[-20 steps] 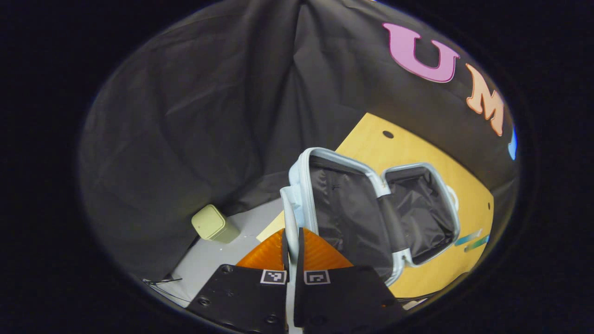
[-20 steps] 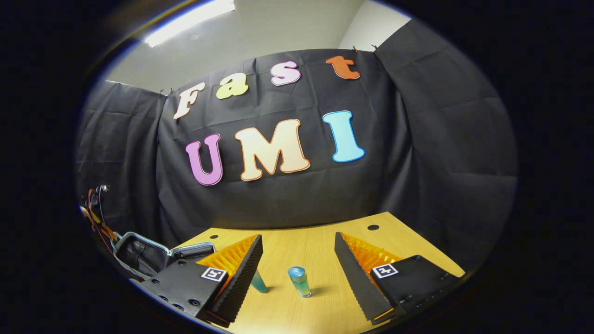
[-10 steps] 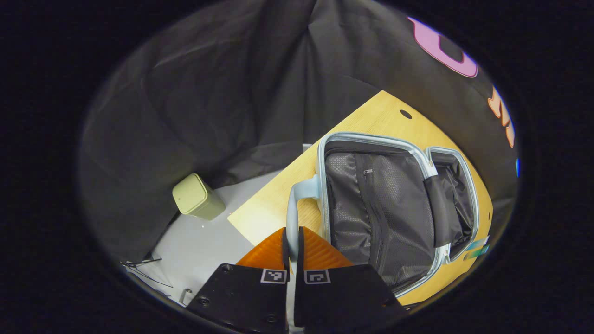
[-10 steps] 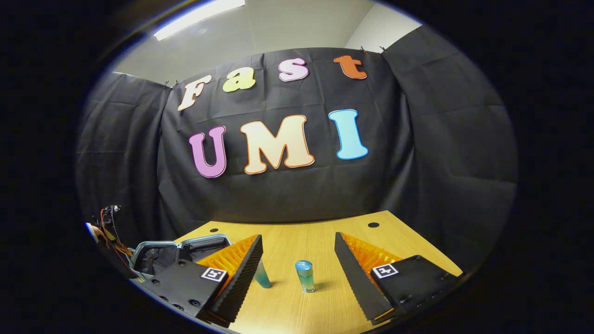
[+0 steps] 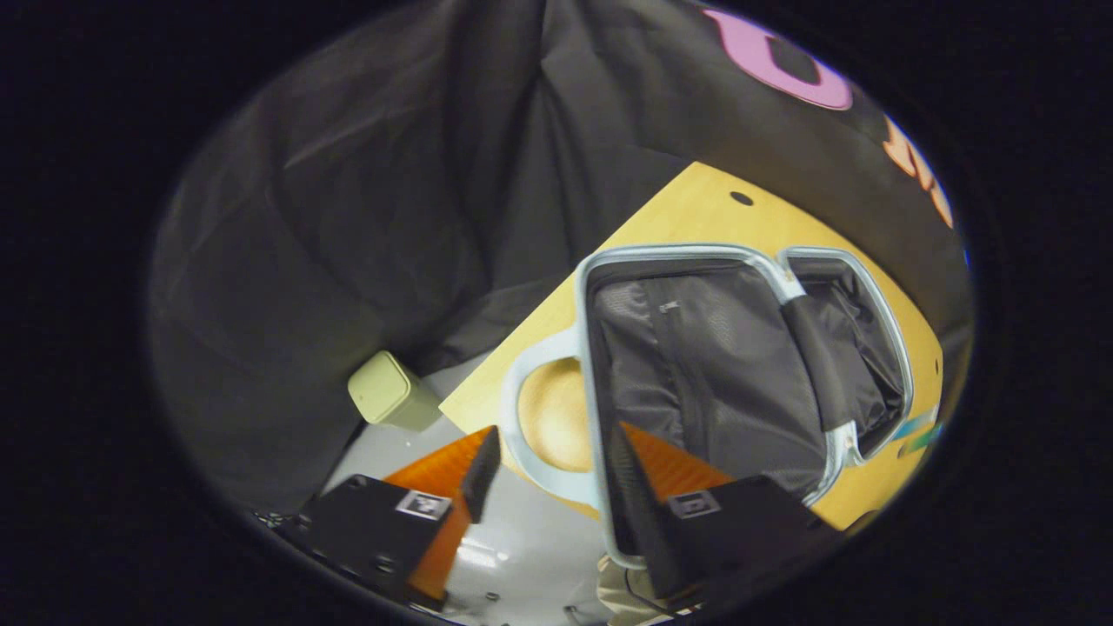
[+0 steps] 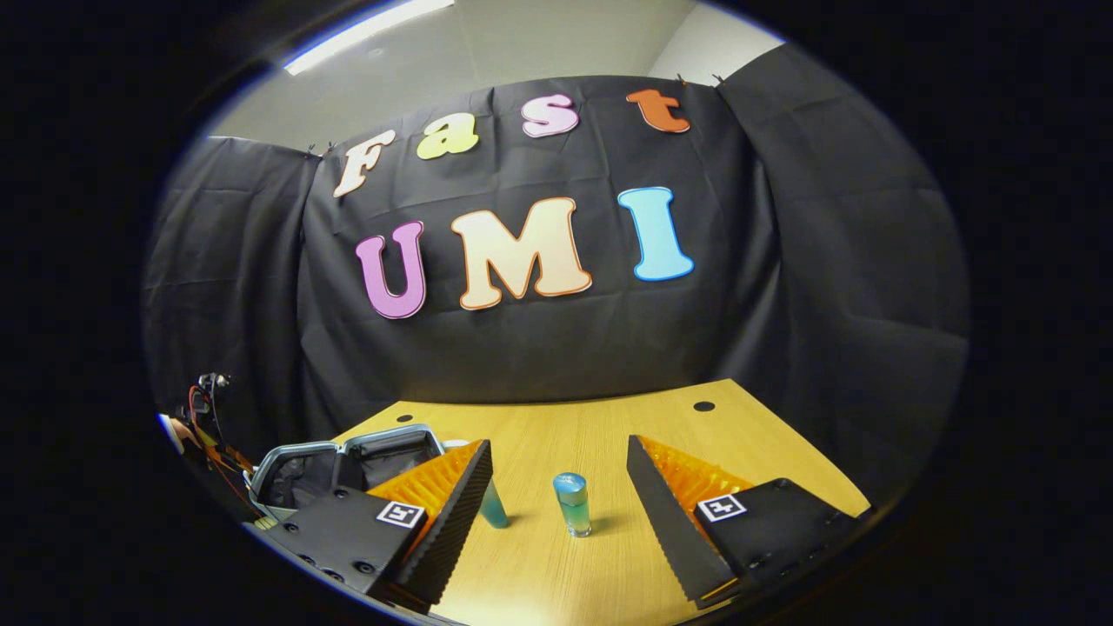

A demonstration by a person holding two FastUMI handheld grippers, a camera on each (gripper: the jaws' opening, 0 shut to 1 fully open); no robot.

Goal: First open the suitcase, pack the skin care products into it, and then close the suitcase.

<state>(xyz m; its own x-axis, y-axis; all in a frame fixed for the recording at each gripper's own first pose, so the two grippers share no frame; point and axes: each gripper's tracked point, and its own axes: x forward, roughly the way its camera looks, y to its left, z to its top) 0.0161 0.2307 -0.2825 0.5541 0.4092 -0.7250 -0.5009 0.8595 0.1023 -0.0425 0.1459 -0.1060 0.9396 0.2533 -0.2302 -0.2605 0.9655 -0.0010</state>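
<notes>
Pale blue hard shell edged with a zipper, lined in black mesh fabric: the small suitcase (image 5: 696, 365) lies opened flat on the light wooden table (image 5: 696, 209), both halves facing up, its looped pale blue handle (image 5: 522, 426) toward the table's near edge. In the left gripper view the left gripper (image 5: 548, 469) has its fingers spread apart with nothing between them, one finger on each side of that handle and neither pressing on it. So the opening step looks done, and the packing comes next.

The skin care products stand on the table in the right gripper view: a small clear bottle of blue-green liquid with a blue cap (image 6: 571, 504), upright, and a second teal bottle (image 6: 494, 507) partly hidden behind one finger. The right gripper (image 6: 556, 513) is released wide, empty, and the capped bottle sits straight ahead of it, between the lines of its two fingers but farther out than the tips. Its long axis is vertical, so a level approach forward would bring the pads to either side of its body. The right gripper is plainly the nearer one; the suitcase (image 6: 348, 461) lies to its left, near the teal bottle.

A pale green lidded bin (image 5: 391, 402) stands on the grey floor beyond the table
</notes>
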